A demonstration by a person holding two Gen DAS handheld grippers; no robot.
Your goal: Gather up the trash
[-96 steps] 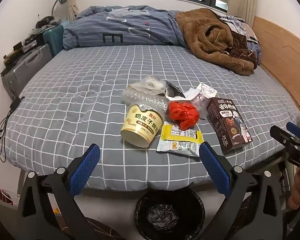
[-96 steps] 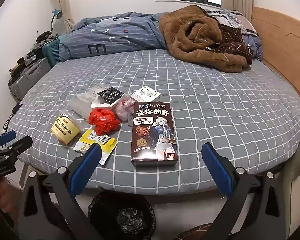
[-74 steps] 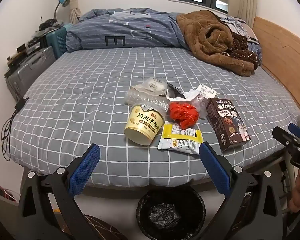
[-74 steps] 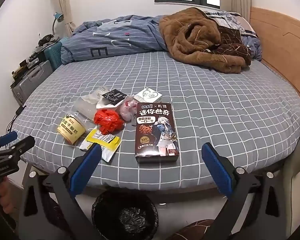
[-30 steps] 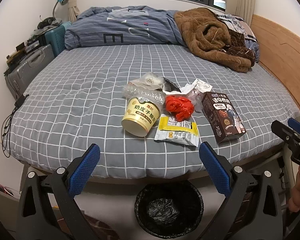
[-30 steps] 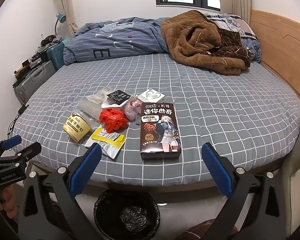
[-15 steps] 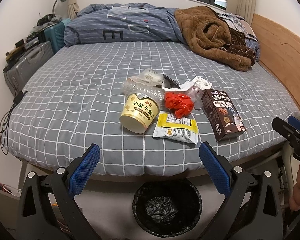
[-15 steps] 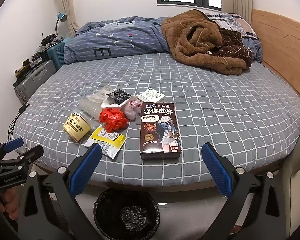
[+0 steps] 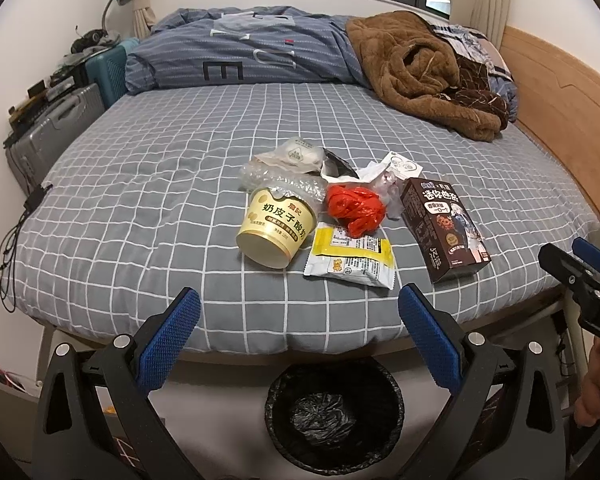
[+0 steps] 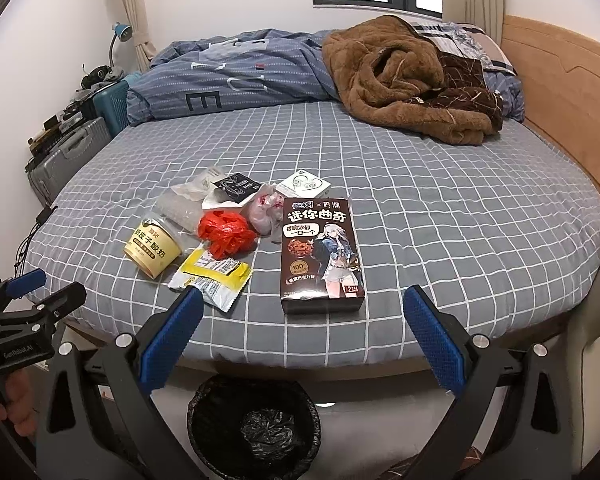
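Trash lies near the front edge of the grey checked bed [image 9: 140, 200]: a yellow yogurt cup [image 9: 274, 226] [image 10: 152, 246] on its side, a yellow-white snack packet [image 9: 350, 256] [image 10: 212, 276], a crumpled red bag [image 9: 354, 208] [image 10: 225, 232], a dark cookie box [image 9: 444, 230] [image 10: 320, 254], clear plastic wrap [image 9: 280, 178] and small white wrappers [image 10: 304, 185]. A black-lined bin [image 9: 334, 408] [image 10: 254, 424] stands on the floor below the edge. My left gripper [image 9: 298, 312] and right gripper [image 10: 302, 308] both hang open in front of the bed, holding nothing.
A blue striped duvet [image 9: 240, 56] and a brown fleece blanket [image 9: 416, 68] are piled at the back. A wooden headboard [image 9: 560, 100] runs along the right. Suitcases [image 9: 52, 128] stand at the left wall. A person's hand [image 9: 596, 384] holds the other gripper.
Both grippers drifted slightly closer to the bed edge and stay open. The trash has not moved.
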